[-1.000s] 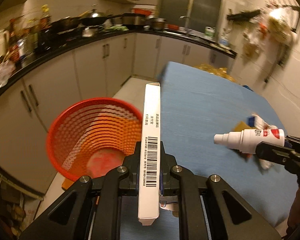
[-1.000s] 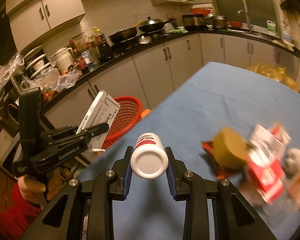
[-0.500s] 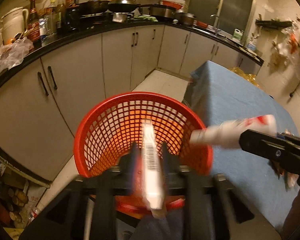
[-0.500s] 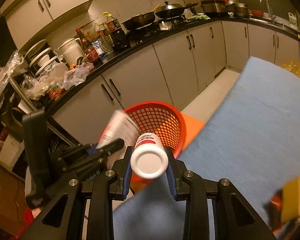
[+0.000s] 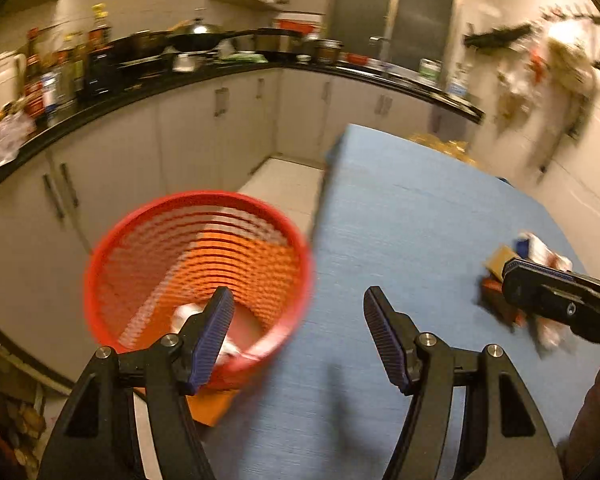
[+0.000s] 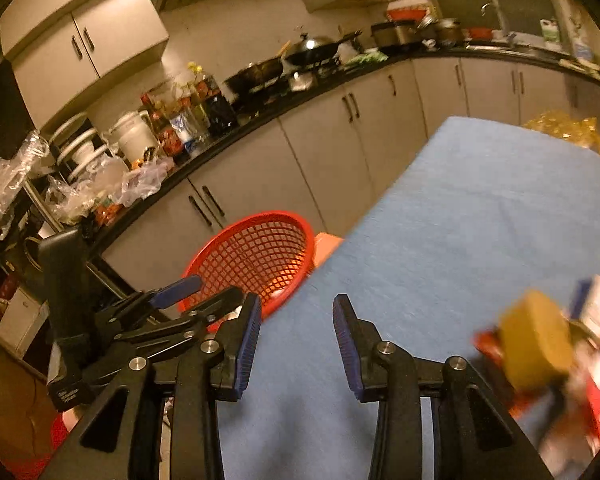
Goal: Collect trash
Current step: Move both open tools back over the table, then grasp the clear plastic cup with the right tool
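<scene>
Both the left gripper and right gripper are released and empty, jaws just opened; the carton and bottle are gone, probably the pale blur in the basket at nine o'clock; next, swing to the trash at three o'clock, approaching low, jaws wide.

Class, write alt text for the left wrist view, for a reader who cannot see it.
The left tool is open and empty, its jaws having just opened, above a red mesh basket beside a blue table; pale items lie blurred in the basket's bottom. At right, the right tool reaches over a small trash pile on the table, with kitchen cabinets behind.
</scene>
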`<state>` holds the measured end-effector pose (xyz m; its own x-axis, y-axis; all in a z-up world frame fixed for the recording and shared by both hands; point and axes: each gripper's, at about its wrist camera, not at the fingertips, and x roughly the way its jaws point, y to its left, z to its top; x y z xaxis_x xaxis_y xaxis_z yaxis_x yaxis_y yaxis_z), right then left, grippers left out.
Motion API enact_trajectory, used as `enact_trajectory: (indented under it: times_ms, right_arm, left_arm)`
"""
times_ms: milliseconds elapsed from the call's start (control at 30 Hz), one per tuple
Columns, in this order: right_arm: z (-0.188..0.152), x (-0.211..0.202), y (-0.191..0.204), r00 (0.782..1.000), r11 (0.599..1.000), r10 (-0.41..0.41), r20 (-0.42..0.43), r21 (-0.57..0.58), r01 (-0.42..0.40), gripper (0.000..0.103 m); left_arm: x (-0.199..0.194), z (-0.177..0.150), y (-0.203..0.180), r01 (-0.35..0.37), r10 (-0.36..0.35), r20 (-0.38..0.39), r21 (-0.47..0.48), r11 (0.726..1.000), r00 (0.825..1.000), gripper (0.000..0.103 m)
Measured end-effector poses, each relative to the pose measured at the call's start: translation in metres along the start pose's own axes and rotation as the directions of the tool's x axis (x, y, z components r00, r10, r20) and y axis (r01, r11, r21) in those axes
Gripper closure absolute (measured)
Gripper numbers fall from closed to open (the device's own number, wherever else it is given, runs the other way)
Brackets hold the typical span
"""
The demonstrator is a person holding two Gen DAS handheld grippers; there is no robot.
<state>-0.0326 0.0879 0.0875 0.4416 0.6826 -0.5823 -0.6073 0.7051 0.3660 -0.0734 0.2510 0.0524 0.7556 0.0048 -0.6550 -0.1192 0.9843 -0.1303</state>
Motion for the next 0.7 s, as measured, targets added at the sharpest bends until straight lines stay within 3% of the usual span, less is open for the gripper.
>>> enact_trajectory:
  times_ms: [200, 367, 467, 533, 600, 667, 700]
  right_arm:
    - [-0.036, -0.075, -0.033, 0.992, 0.996, -0.086, 0.092, 0.039, 0.083, 0.060]
    - [-0.064, -0.146, -0.082, 0.963, 0.971, -0.198, 0.182, 0.169, 0.167, 0.057]
    - [-0.077, -0.184, -0.108, 0.928, 0.935, -0.301, 0.222, 0.261, 0.241, 0.043]
    - [-0.083, -0.203, -0.122, 0.888, 0.897, -0.392, 0.241, 0.315, 0.311, 0.018]
    - [-0.090, -0.213, -0.137, 0.856, 0.856, -0.463, 0.232, 0.368, 0.363, 0.017]
    - [-0.093, -0.213, -0.148, 0.857, 0.837, -0.472, 0.209, 0.411, 0.360, 0.017]
    - [-0.094, -0.209, -0.155, 0.872, 0.835, -0.449, 0.195, 0.438, 0.333, 0.017]
  left_arm:
    - [0.003, -0.013, -0.065, 0.091, -0.087, -0.040, 0.108, 0.990, 0.995, 0.036]
    - [0.006, -0.023, -0.111, 0.146, -0.135, -0.075, 0.173, 0.974, 0.988, 0.033]
    - [0.006, -0.029, -0.136, 0.166, -0.150, -0.088, 0.220, 0.961, 0.985, 0.033]
    - [0.006, -0.032, -0.149, 0.177, -0.158, -0.095, 0.243, 0.954, 0.983, 0.033]
    - [0.005, -0.036, -0.159, 0.189, -0.168, -0.100, 0.255, 0.948, 0.981, 0.032]
    - [0.005, -0.037, -0.168, 0.202, -0.179, -0.108, 0.262, 0.944, 0.978, 0.032]
    - [0.005, -0.037, -0.171, 0.207, -0.184, -0.111, 0.263, 0.942, 0.977, 0.031]
